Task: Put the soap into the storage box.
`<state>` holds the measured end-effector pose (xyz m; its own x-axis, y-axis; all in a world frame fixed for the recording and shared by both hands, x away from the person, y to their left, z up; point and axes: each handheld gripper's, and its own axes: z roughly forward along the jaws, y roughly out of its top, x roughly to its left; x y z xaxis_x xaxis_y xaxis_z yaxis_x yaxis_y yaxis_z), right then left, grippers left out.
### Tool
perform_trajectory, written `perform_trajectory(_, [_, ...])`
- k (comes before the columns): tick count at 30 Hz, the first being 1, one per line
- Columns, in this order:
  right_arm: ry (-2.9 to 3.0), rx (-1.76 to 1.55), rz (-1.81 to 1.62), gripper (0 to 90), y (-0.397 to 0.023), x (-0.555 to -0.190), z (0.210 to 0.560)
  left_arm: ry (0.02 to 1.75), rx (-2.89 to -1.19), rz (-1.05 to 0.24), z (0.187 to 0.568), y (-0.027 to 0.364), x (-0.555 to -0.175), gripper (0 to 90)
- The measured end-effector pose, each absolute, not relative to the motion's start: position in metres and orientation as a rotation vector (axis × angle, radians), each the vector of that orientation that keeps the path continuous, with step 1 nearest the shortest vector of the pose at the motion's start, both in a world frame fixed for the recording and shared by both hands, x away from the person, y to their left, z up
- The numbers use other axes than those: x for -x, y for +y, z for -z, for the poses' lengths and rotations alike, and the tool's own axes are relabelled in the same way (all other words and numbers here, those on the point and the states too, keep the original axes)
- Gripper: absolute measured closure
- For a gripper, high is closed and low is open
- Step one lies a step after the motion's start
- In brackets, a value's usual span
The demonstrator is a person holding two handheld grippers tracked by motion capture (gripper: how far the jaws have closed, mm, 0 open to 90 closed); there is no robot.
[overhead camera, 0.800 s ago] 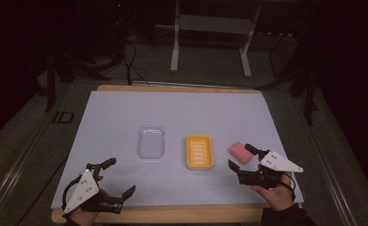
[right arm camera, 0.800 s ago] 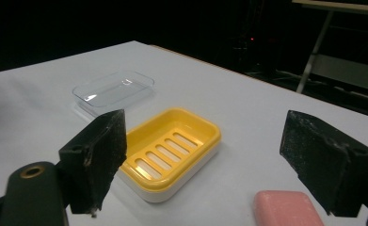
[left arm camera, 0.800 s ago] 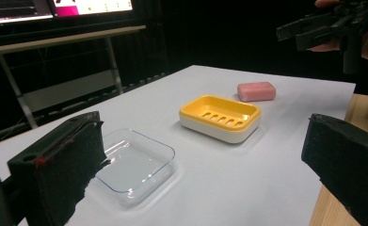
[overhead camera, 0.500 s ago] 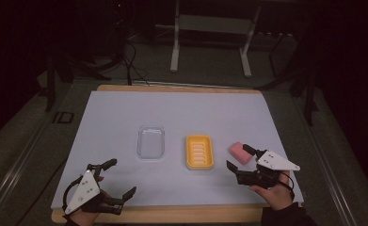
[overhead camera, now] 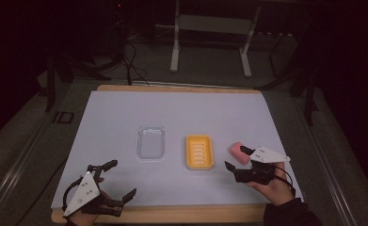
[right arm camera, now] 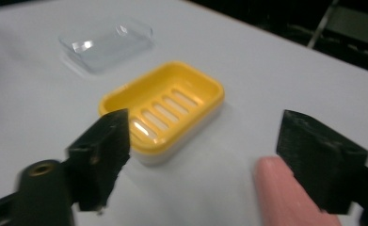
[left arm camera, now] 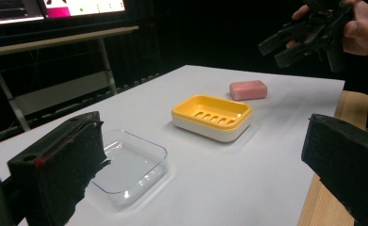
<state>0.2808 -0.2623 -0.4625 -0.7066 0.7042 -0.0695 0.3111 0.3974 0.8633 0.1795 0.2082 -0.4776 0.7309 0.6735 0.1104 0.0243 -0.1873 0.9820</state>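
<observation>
Our right hand-held gripper point(overhead camera: 238, 159) sits at the lower right of the high view with its jaws apart and nothing between them. Against the frames from a moment ago it has crept a little toward the pink soap bar point(overhead camera: 239, 151), which lies on the white tabletop point(overhead camera: 125, 113) just right of the yellow soap dish point(overhead camera: 199, 151). In the right gripper view the soap bar point(right arm camera: 285, 197) appears at the bottom edge, beside the right-hand jaw rather than between the two, so we judge the approach is under way but the gripper is not yet lined up for a grasp. The soap dish and the clear lid point(overhead camera: 151, 141) left of it have not shifted. Our left hand-held gripper point(overhead camera: 116, 179) rests at the lower left of the high view, jaws wide apart and empty, where it was before. We find no readable brand, label or writing on the soap, dish or lid; the bright screen point(left arm camera: 87, 5) at the upper left of the left gripper view is too small to read
</observation>
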Motion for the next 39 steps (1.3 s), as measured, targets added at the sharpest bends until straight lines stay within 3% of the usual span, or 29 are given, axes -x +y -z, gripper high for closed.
perform_trajectory(17, [2.49,-1.003,-1.056,26.7,-0.265,-0.291,0.451,0.553,-1.682,-0.639,0.477,0.208,-0.179,0.6])
perform_trajectory(39, [2.737,-1.179,-0.677,26.7,-0.268,-0.299,0.447,0.54,-1.693,-0.641,0.478,0.206,-0.178,0.6])
